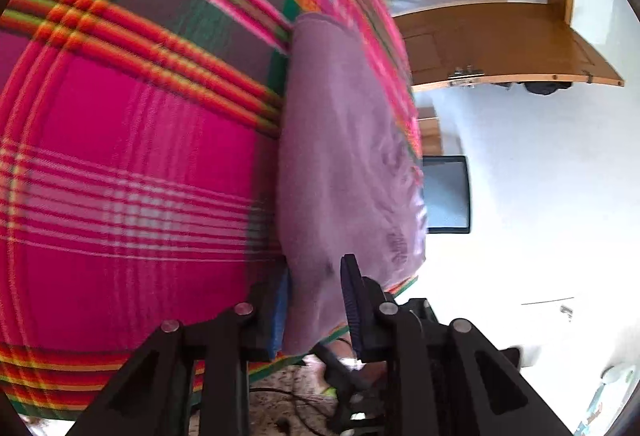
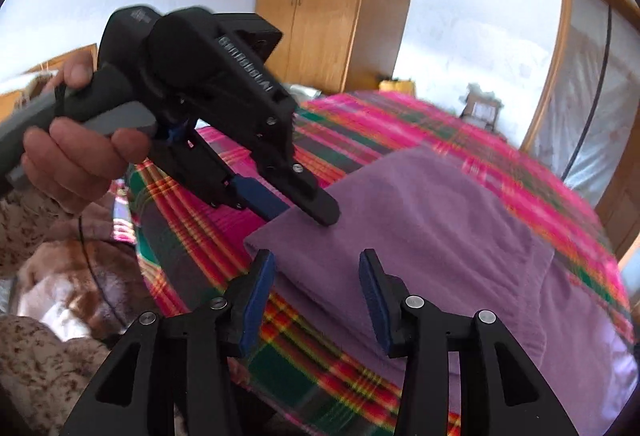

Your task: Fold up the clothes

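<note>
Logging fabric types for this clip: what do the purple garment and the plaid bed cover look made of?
Purple garment: soft matte knit, perhaps fleece or brushed cotton; fuzzy surface, rounded thick fold. Plaid bed cover: thin woven cloth, likely cotton; crisp stripes and visible weave lines, no sheen.

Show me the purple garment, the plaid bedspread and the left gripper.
purple garment (image 2: pixel 420 232): right wrist view, middle of folded top.
plaid bedspread (image 1: pixel 132 124): left wrist view, pink square.
left gripper (image 2: pixel 298 206): right wrist view, between fingertips at garment corner.
</note>
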{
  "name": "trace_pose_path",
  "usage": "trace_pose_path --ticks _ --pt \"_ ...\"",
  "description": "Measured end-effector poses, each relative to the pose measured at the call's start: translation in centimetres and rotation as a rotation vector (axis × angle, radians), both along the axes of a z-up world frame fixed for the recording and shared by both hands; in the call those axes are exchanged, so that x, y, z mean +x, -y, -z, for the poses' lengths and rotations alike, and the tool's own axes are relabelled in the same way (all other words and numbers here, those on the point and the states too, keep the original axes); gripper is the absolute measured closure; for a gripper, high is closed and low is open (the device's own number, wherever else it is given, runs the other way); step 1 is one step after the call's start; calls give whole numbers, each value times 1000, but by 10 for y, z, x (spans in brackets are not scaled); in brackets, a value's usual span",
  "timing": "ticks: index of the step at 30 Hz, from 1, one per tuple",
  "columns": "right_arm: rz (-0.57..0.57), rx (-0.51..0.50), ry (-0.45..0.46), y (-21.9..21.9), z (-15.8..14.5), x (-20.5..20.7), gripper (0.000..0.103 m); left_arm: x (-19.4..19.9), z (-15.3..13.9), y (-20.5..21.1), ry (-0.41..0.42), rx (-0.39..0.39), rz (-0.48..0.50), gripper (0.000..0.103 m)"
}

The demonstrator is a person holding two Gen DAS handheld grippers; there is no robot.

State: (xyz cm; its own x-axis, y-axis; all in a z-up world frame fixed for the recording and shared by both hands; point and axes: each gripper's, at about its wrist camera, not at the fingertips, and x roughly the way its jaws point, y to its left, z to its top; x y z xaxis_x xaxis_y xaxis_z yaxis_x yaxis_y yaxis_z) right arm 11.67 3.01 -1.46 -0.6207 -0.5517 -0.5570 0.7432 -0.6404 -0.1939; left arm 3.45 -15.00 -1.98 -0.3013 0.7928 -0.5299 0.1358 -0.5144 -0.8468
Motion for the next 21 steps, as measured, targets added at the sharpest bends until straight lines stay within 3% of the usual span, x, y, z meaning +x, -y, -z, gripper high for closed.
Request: trace_pose_path --ticks 2,7,13,21 --pt "-8 -8 -26 3 2 5 45 -2 -4 -2 -1 -1 3 78" --pt "11 8 -58 13 6 12 44 -5 -9 -4 -4 14 9 78" --pt "67 181 -276 37 22 28 44 -7 -8 -1 12 30 7 78" --pt "118 229 -308 49 30 19 44 -7 -8 1 20 28 7 78"
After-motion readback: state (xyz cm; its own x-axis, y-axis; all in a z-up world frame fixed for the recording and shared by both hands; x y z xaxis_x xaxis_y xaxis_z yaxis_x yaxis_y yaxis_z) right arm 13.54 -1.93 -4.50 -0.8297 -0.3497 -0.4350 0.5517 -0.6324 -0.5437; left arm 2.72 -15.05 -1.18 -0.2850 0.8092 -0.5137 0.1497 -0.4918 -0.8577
